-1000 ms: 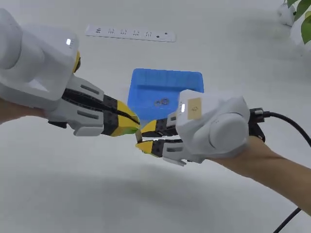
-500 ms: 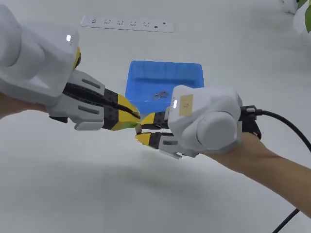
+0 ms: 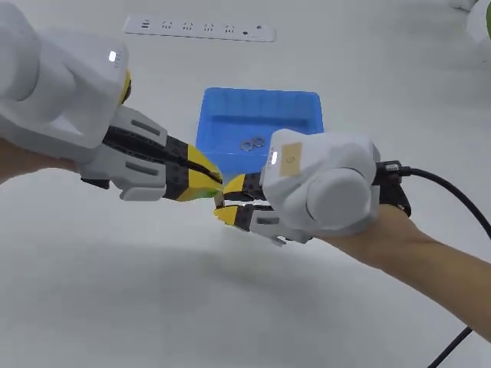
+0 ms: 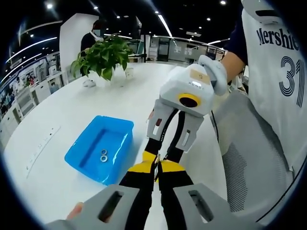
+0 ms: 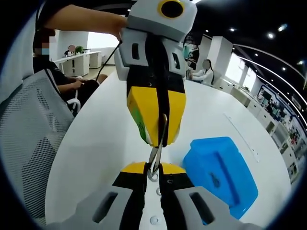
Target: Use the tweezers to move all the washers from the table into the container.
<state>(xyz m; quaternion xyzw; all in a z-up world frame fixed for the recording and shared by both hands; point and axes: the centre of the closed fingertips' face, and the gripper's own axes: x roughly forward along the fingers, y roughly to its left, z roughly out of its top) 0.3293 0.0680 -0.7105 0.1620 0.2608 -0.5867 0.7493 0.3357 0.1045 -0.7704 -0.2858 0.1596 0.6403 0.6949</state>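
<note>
Two hand-held grippers meet tip to tip above a white desk [image 3: 115, 299]. The left gripper [image 3: 210, 184] reaches in from 9 o'clock and the right gripper [image 3: 224, 209] from 3 o'clock. Thin metal tweezers [image 5: 159, 143] run between them. The left fingers [image 5: 144, 112] are closed on one end, and the right fingers [image 5: 135, 168] appear pressed on the other. This looks like a way to steady the slender tool with both grippers, or to pass it across, before picking anything up.

A blue container [image 3: 230, 107] sits at 12 o'clock from the meeting fingertips, near enough for a short carry. Two washers [image 3: 252, 144] already lie inside it, touching. In the right gripper view, what seem to be loose washers [image 5: 158, 191] lie on the desk at 6 o'clock, just under the tweezers. The task therefore looks partly done.
</note>
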